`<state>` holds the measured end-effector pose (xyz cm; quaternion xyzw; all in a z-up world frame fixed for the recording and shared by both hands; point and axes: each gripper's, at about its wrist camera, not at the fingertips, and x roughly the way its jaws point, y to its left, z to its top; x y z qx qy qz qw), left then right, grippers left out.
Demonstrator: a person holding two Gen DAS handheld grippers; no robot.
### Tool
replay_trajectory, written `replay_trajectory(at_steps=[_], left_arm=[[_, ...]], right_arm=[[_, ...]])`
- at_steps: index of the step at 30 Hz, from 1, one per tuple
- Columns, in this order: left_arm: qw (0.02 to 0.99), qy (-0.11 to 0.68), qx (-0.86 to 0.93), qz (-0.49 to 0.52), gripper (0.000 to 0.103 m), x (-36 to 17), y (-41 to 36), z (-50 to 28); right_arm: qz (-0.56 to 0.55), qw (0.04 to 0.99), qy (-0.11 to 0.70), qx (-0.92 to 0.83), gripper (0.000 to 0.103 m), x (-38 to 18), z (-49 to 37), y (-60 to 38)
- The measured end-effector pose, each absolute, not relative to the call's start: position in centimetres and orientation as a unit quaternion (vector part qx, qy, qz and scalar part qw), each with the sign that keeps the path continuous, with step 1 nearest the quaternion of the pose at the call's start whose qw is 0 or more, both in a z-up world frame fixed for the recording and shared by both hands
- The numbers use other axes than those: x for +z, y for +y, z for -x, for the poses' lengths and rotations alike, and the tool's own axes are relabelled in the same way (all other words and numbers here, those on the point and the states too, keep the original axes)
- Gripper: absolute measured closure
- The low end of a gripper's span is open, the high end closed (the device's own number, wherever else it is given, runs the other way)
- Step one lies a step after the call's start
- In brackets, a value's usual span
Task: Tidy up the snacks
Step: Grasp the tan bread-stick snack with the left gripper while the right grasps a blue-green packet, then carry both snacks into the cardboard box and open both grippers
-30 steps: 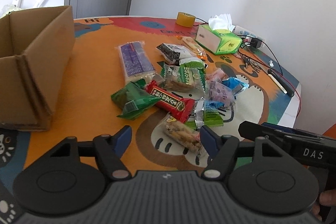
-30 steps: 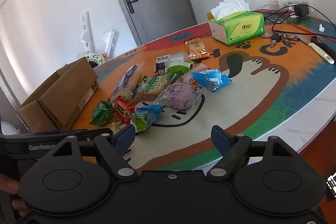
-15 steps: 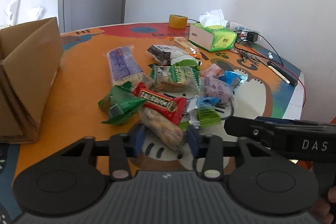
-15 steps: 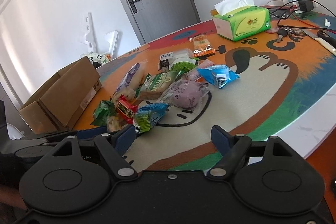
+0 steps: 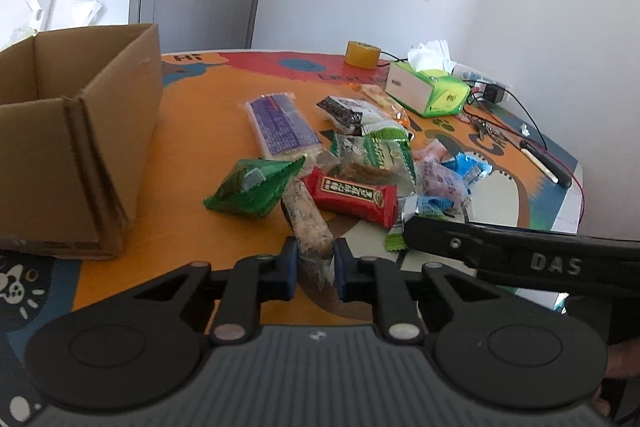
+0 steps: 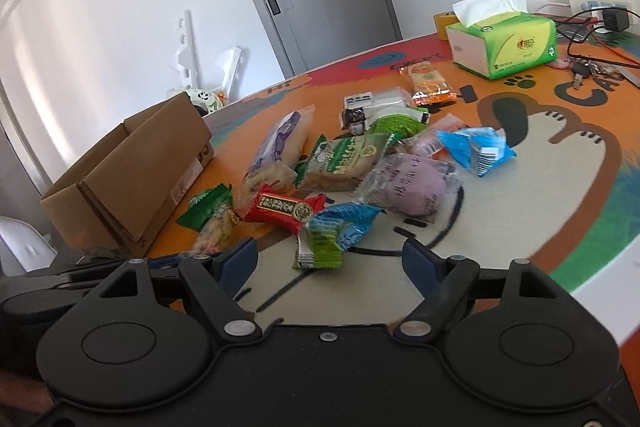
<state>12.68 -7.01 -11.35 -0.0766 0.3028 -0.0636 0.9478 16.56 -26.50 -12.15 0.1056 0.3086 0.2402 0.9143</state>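
Low in the left wrist frame, left gripper [image 5: 315,269] just closed and now pinching the near end of a clear-wrapped nut snack bar [image 5: 307,225], its far end reaching up toward the green triangular packet [image 5: 253,187] and the red bar [image 5: 352,195]. Bottom of the right wrist frame, right gripper [image 6: 330,265] spread wide with nothing between the pads, green-and-blue packet [image 6: 334,233] just above on the table [image 6: 520,227]. Further up, rest of the snack pile mid-frame, open cardboard box [image 5: 76,147] at left, green tissue box [image 6: 506,41] upper right.
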Motion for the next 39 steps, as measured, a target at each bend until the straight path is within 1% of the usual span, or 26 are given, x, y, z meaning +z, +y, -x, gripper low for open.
replay_trajectory(at_steps=[3,4,6,7,8,11,16,33,39], left_arm=[[0.949,0.299,-0.063,0.08,0.086,-11.0,-6.6,-12.2],[0.95,0.297,-0.064,0.08,0.086,-10.8,-6.4,-12.1],[0.951,0.291,-0.066,0.081,0.086,-10.5,-6.2,-11.8],[0.952,0.288,-0.066,0.081,0.086,-10.3,-6.1,-11.6],[0.953,0.285,-0.066,0.081,0.086,-10.1,-6.1,-11.5],[0.956,0.273,-0.064,0.082,0.086,-9.5,-5.9,-11.1],[0.959,0.263,-0.056,0.09,0.086,-8.7,-5.5,-11.0],[0.979,0.185,-0.012,0.081,0.086,-3.4,-2.8,-8.9],[0.982,0.17,0.012,0.084,0.086,-2.6,-1.3,-8.9]], right_arm=[[-0.104,0.916,0.307,0.236,0.026,-12.2,-17.0,-25.9],[-0.103,0.917,0.307,0.234,0.029,-12.2,-17.1,-25.7],[-0.097,0.92,0.305,0.228,0.039,-12.3,-17.4,-25.2],[-0.089,0.921,0.306,0.224,0.052,-12.2,-17.5,-25.0],[-0.086,0.922,0.308,0.221,0.059,-12.2,-17.6,-24.9],[-0.099,0.915,0.317,0.228,0.06,-12.1,-17.9,-25.3],[-0.099,0.919,0.31,0.225,0.061,-11.6,-17.1,-25.6],[-0.083,0.927,0.256,0.261,0.061,-6.8,-14.8,-23.1],[-0.08,0.93,0.238,0.27,0.06,-5.3,-15.0,-21.7]])
